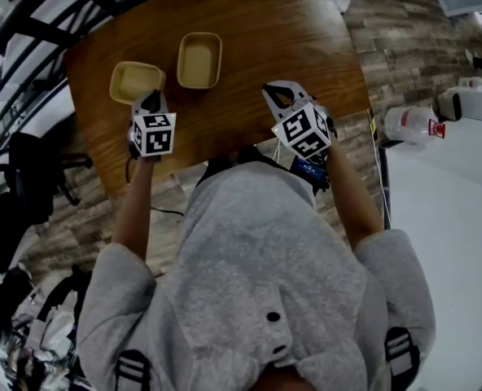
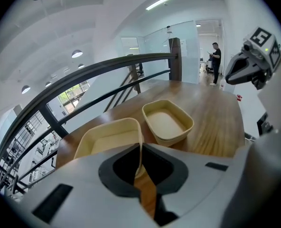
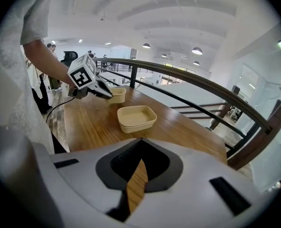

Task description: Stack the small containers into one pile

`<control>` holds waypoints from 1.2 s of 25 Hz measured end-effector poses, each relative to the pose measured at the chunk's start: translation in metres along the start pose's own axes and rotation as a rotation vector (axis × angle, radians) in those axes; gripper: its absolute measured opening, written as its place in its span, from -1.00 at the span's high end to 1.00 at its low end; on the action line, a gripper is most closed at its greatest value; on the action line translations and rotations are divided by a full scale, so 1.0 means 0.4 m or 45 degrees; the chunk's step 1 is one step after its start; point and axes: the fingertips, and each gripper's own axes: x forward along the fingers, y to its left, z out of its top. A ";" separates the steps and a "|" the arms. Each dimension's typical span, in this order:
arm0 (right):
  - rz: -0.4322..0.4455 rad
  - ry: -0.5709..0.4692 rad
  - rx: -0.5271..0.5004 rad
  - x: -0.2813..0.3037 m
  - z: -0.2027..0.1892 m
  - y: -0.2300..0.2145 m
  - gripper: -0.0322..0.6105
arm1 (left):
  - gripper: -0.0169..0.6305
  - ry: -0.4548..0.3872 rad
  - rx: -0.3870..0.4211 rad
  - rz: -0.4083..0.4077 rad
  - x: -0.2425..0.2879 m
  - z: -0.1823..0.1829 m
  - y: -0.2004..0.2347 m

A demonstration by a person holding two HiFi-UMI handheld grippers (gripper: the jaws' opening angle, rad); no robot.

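Two small tan containers are on the wooden table (image 1: 306, 47). My left gripper (image 1: 151, 101) is shut on the near wall of the left container (image 1: 135, 81). In the left gripper view that thin wall (image 2: 141, 148) runs between the jaws, and the container's body (image 2: 107, 137) stretches ahead. The second container (image 1: 199, 59) stands just to the right, apart (image 2: 168, 122). My right gripper (image 1: 273, 92) hovers over the table's right part, shut and empty (image 3: 140, 144). Ahead of it lies the second container (image 3: 136, 118); the left gripper (image 3: 90, 82) is beyond.
A dark railing (image 2: 83, 80) borders the table's far side. The table's near edge (image 1: 225, 149) runs just in front of the person's body. A plastic bottle (image 1: 412, 123) lies on the floor to the right, beside a white surface (image 1: 444, 210).
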 end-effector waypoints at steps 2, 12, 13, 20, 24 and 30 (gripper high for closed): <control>-0.005 -0.004 0.007 -0.006 -0.010 -0.008 0.85 | 0.86 -0.021 0.034 -0.032 -0.001 0.025 -0.019; -0.029 -0.014 0.048 -0.045 -0.057 -0.046 0.85 | 0.86 -0.123 0.297 -0.205 0.000 0.127 -0.114; -0.037 -0.012 0.053 -0.049 -0.063 -0.051 0.85 | 0.86 -0.142 0.338 -0.226 0.002 0.137 -0.122; -0.080 -0.006 0.080 -0.070 -0.086 -0.066 0.85 | 0.86 -0.177 0.644 -0.399 0.015 0.160 -0.179; -0.094 0.004 0.097 -0.080 -0.096 -0.070 0.85 | 0.86 -0.217 0.804 -0.653 0.002 0.144 -0.232; -0.112 0.038 0.108 -0.088 -0.118 -0.064 0.85 | 0.86 -0.230 1.026 -0.847 0.006 0.126 -0.258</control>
